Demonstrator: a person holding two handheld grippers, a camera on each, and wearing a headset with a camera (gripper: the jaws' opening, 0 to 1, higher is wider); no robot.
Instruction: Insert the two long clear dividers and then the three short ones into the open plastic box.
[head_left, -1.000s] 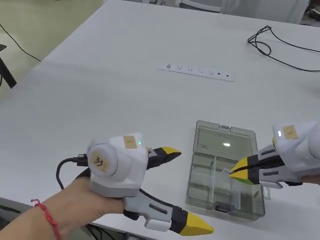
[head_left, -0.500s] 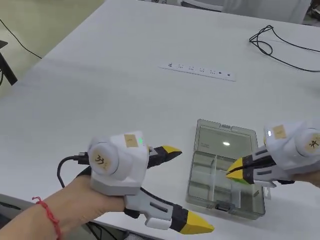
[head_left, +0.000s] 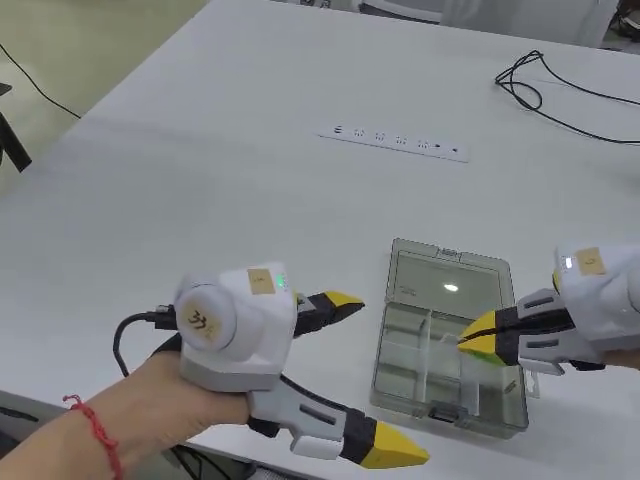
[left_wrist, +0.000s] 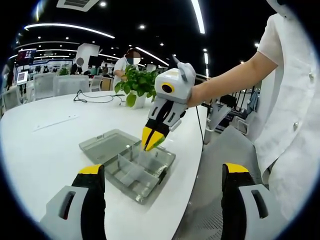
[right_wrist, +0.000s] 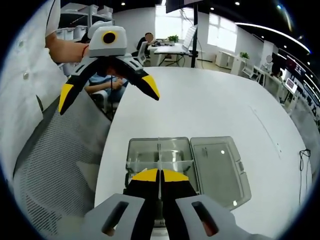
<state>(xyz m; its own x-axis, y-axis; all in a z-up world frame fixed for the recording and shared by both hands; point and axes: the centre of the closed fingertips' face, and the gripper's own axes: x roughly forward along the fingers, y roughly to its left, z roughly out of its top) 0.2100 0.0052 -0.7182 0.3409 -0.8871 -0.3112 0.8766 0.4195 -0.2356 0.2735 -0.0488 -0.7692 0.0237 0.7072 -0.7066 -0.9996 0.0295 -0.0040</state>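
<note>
The open clear plastic box (head_left: 383, 372) lies near the table's front edge, its lid (head_left: 450, 282) laid flat on the far side. Clear dividers stand inside the box (left_wrist: 127, 167), splitting it into compartments. My right gripper (head_left: 478, 342) hovers over the box's right half, shut on a thin clear divider (right_wrist: 159, 150) that hangs edge-on down into the box (right_wrist: 175, 155). My left gripper (head_left: 368, 375) is held left of the box, jaws wide open and holding nothing. The left gripper view has the right gripper (left_wrist: 150, 142) above the box. The right gripper view has the left gripper (right_wrist: 107, 95) beyond it.
A white power strip (head_left: 395, 142) lies mid-table and a black cable (head_left: 540, 90) loops at the far right. The table's near edge runs just below the box. A mesh chair (right_wrist: 55, 165) stands beside the table. A potted plant (left_wrist: 137, 85) sits at the far end.
My right gripper dipped slightly left toward the box, then drew back right, still shut on the divider. The left gripper has stayed put and open.
</note>
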